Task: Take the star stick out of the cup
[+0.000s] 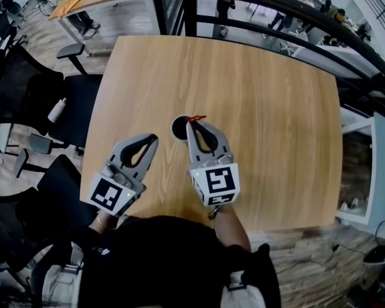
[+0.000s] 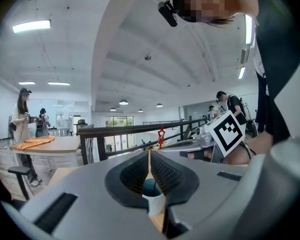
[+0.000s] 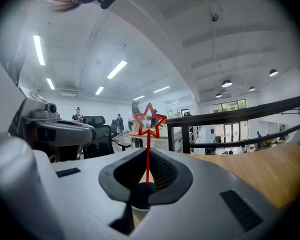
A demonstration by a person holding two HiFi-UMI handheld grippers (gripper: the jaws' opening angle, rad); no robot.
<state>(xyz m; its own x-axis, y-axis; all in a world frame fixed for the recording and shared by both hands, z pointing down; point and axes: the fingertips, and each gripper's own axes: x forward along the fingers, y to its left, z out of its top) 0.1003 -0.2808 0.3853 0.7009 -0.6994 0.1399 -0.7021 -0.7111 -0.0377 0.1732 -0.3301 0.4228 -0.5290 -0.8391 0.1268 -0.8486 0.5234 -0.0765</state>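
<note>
Close in front of me, my left tongs (image 1: 153, 138) hang just short of the cup (image 1: 178, 128), jaws pressed together on nothing. A little farther out, my right tongs (image 1: 194, 124) are clamped on the stick (image 3: 147, 156). Its red star stands above the tips and its foot, I judge, is not yet out of the cup on the table (image 1: 276, 108). The grasp is made; next comes a straight upward lift that doesn't tip the cup.

We've got one table (image 1: 276, 108), one cup (image 1: 178, 129), one star stick (image 1: 196, 118), and two grippers: left gripper (image 1: 152, 138), right gripper (image 1: 192, 124).
</note>
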